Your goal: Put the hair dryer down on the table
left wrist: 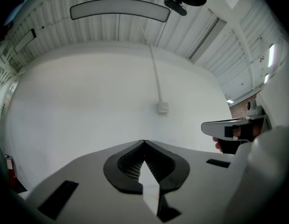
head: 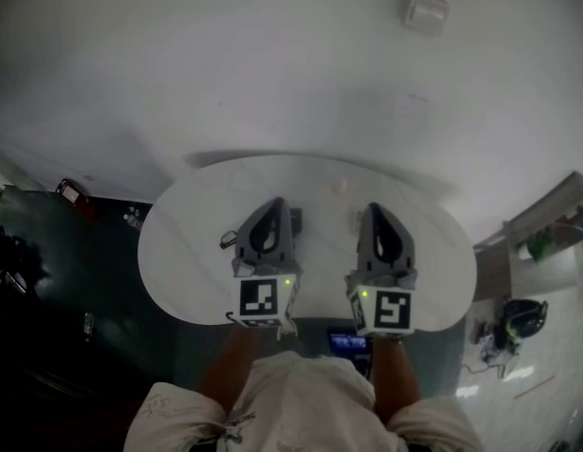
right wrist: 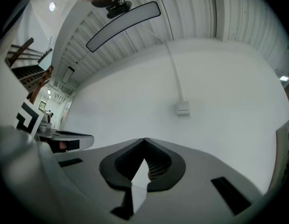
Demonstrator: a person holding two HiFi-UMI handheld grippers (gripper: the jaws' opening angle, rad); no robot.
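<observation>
Since the left gripper (head: pixel 277 201) and right gripper (head: pixel 374 207) both have their fingers pinched shut on nothing, level over the white table (head: pixel 187 243), and no hair dryer shows anywhere, I honestly can't call a next move.

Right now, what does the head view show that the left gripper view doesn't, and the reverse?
Only the head view: the white oval table with both grippers seen over it, the marker cubes on them, and the person's forearms. Only the left gripper view: a long ceiling light panel and a conduit running down the wall. Both: the left gripper, its jaws shut on nothing, the right gripper, and the wall box on the white wall.
</observation>
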